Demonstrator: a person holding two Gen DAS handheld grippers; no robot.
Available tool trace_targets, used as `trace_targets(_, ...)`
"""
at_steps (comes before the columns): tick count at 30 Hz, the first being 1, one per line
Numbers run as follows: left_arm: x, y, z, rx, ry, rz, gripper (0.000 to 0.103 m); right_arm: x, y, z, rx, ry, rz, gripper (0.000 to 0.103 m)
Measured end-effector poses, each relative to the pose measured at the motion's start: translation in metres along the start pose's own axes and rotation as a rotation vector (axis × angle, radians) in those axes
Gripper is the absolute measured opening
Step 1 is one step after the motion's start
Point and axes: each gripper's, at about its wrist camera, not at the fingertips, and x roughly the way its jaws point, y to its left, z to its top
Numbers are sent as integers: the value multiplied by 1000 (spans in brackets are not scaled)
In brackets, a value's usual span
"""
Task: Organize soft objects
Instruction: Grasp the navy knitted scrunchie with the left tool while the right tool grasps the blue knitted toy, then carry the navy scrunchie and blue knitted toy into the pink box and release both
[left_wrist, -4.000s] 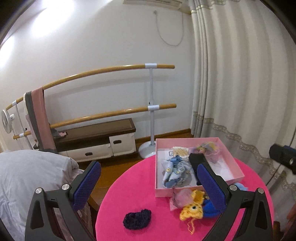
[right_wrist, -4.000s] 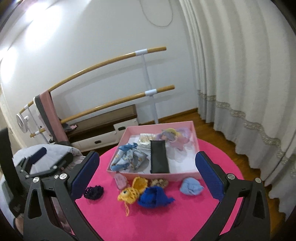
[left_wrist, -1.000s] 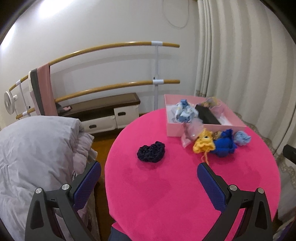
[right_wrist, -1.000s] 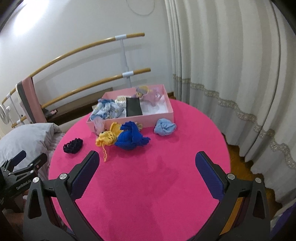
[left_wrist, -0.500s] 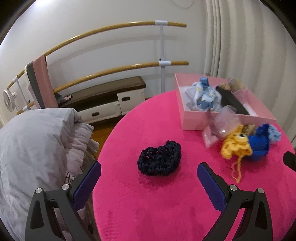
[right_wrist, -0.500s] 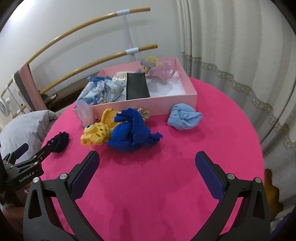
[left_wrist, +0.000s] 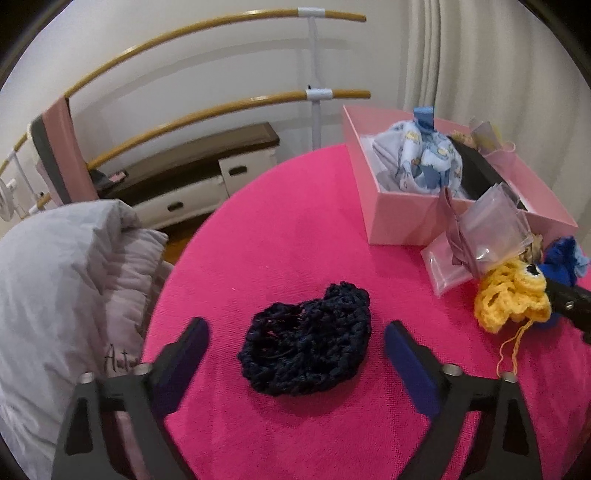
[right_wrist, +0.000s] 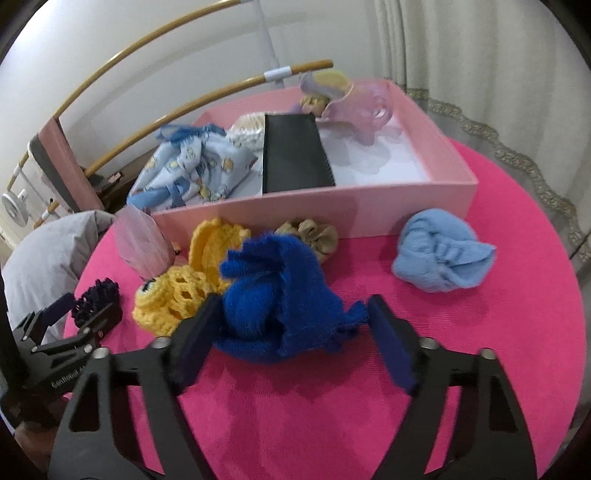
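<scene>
At the far left, off the edge of the round pink table (left_wrist: 295, 236), a pale grey quilt (left_wrist: 55, 280) is seen. On the left part of the table a dark navy crocheted piece (left_wrist: 306, 339) lies flat, and the left tool (left_wrist: 295, 354) is set around it: the piece lies between the two blue pads with a strip of pink table showing on either side, so nothing is gripped, though the jaws have just been closing. In the right wrist view this same tool (right_wrist: 83, 308) is seen at the left edge, straddling the navy piece (right_wrist: 94, 297). Further right, a translucent pouch (right_wrist: 142, 245) and a yellow crocheted toy (right_wrist: 177, 295) lie just in front of the pink box (right_wrist: 369, 214), the toy touching a royal-blue knitted bundle (right_wrist: 273, 299). The right tool (right_wrist: 293, 339) is set around that blue bundle; its left pad is pressed against or just beside the knit and its right pad stands near a frayed end, and its jaws have likewise just been closing, but whether the bundle is already pinched cannot be told. Behind the bundle a tan scrunchie (right_wrist: 314, 236) rests against the box wall. Inside the box a printed blue cloth bag (right_wrist: 188, 173), a black pouch (right_wrist: 293, 155) and a pink-lilac soft toy (right_wrist: 347, 107) are held. To the right, well apart from the tool, a light-blue cloth ball (right_wrist: 439, 254) lies on the table.
</scene>
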Motion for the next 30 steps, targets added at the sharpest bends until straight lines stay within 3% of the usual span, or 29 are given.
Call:
trace_targets(3,6,4,2,-12,10,-36,68,6,3,-4,-14,3,7,60)
trace_targets(5,9,6,3,-7,6,-49,58,5,4,-5,-13,0,30,46)
trace_targets(8,9,8,3,-3,-5,-68,38,1,4,-7,-17,-7,40,41)
trace_targets(11,0,17,-2,-11,-8,-85,25,-6,2,-10,-14,-17,34,39)
trace_targets(30,-75,2,-39,25,-60,-96,21,-63,-16,-44,10,-55,24,39)
